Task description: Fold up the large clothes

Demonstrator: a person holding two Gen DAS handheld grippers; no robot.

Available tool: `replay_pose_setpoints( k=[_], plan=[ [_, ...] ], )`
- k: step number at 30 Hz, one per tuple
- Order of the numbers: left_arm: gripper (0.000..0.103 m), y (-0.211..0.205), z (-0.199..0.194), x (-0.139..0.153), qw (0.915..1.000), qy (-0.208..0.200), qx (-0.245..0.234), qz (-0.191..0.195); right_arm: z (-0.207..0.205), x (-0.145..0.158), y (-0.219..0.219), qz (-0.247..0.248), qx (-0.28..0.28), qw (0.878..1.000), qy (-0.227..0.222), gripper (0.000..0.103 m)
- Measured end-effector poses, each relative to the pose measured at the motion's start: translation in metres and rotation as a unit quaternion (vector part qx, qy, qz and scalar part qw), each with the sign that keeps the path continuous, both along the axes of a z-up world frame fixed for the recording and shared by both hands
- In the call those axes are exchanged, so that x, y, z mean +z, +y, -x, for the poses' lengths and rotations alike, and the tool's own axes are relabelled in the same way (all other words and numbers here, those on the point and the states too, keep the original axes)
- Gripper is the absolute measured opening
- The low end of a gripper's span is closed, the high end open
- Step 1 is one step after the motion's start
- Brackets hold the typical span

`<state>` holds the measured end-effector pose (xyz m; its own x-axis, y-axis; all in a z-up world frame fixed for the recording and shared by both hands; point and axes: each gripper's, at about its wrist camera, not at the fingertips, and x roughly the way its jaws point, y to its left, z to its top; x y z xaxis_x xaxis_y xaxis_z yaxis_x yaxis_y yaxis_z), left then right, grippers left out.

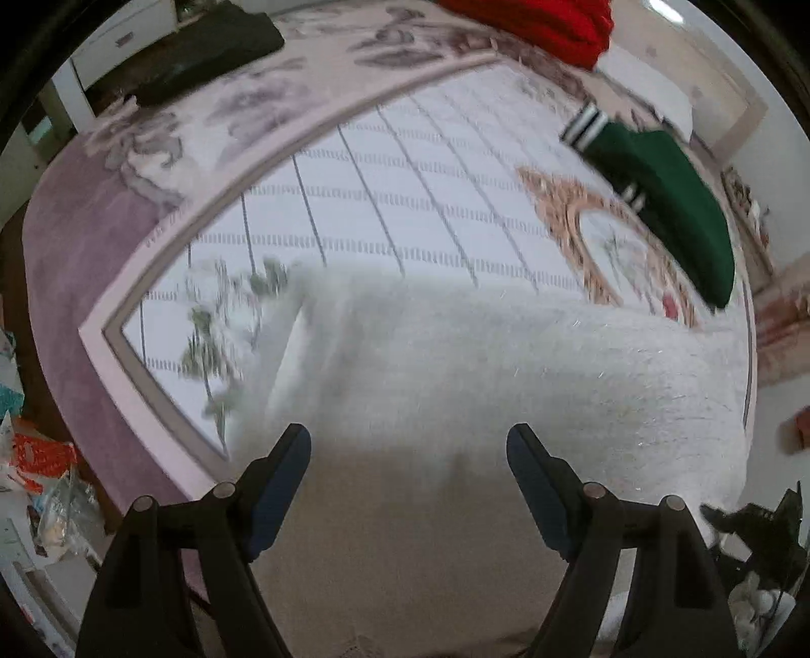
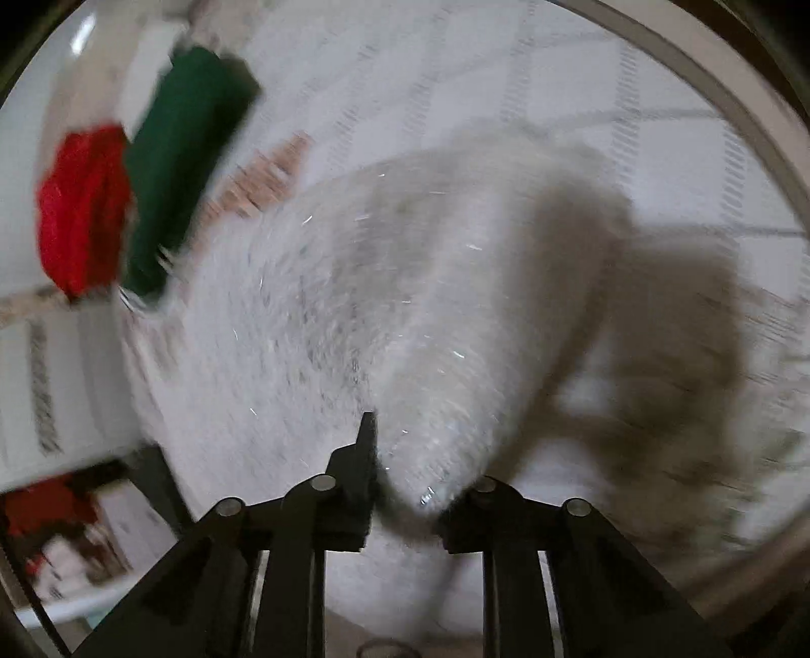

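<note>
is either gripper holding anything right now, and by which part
The right gripper pinches a bunched fold of the white fuzzy garment; which part of it cannot be told. The left gripper is open, holding nothing.

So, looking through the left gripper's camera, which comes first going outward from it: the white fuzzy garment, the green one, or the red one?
1. White fuzzy garment: spread on the rug just ahead of the open left gripper.
2. Green garment: folded, farther out on the right.
3. Red garment: farthest, at the top edge, beyond the green one.
</note>
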<state>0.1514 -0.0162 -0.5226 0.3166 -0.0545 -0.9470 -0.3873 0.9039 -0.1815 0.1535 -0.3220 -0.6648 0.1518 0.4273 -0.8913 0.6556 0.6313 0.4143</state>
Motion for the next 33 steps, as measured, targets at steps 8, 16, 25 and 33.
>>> replay_pose_setpoints(
  k=[8, 16, 25, 33],
  plan=[
    [0.078, -0.024, 0.025, -0.021, 0.9988, 0.038, 0.005, 0.031, -0.009, 0.058, 0.064, 0.111, 0.278, 0.952, 0.056, 0.053],
    [0.084, -0.019, -0.001, -0.067, 0.9979, 0.050, 0.033, -0.024, -0.115, 0.067, 0.175, 0.148, 0.380, 0.912, -0.052, 0.053],
    [0.103, -0.027, -0.018, -0.078, 0.9986, 0.022, 0.021, -0.043, -0.184, -0.003, 0.203, 0.155, 0.380, 0.912, 0.015, 0.054],
    [0.103, -0.027, -0.031, -0.079, 0.9980, 0.029, 0.034, -0.046, -0.184, 0.008, 0.199, 0.132, 0.386, 0.913, 0.026, 0.054]
  ],
)
